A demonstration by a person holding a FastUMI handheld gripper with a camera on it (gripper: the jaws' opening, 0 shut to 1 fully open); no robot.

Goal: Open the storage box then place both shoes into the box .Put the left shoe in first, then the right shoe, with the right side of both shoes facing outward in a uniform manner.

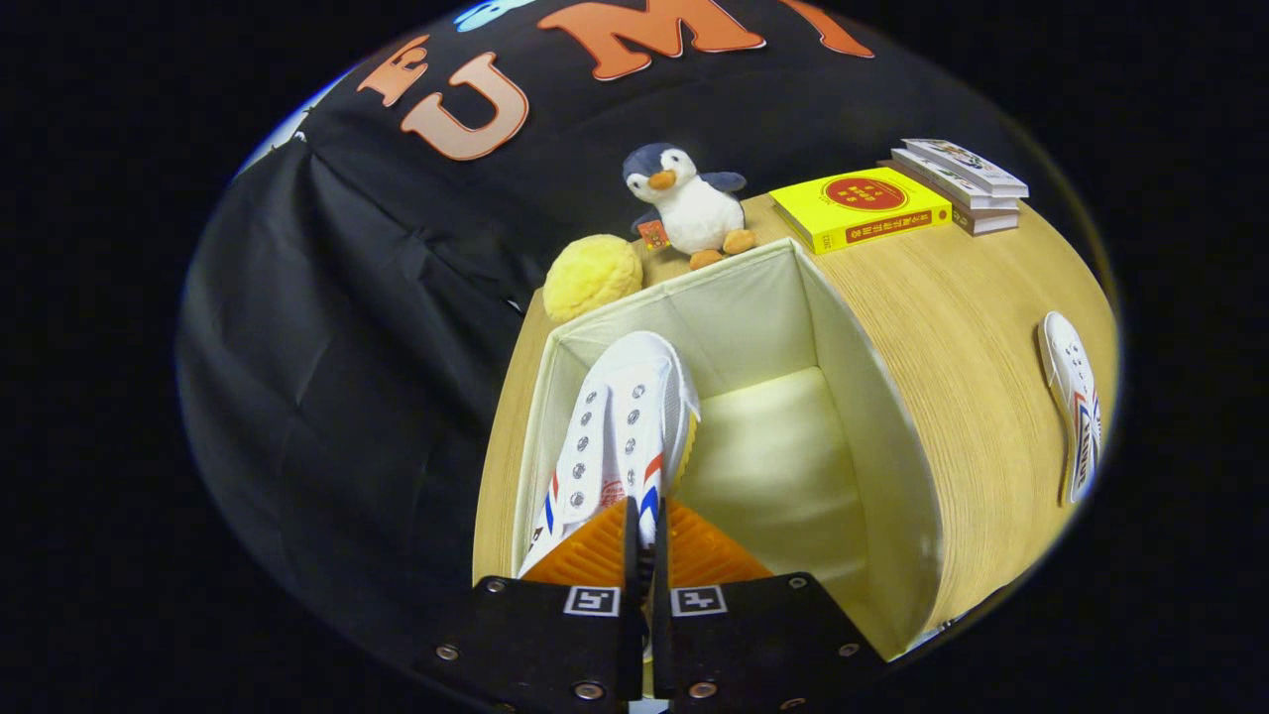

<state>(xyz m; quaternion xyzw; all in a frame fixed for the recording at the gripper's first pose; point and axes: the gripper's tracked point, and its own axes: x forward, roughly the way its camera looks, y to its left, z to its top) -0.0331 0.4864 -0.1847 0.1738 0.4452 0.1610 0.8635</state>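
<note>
The gripper point(644, 521) has its jaws closed narrow on the heel of a white shoe point(620, 426), which hangs toe-first inside the open box point(872, 416), against its left wall. The second shoe point(1076, 416) lies on the tabletop point(952, 297) well to the right of the box. Beyond the box stand a penguin point(689, 203) and a yellow ball point(592, 276), with a yellow book point(858, 206) and stacked books point(962, 183) further right.
</note>
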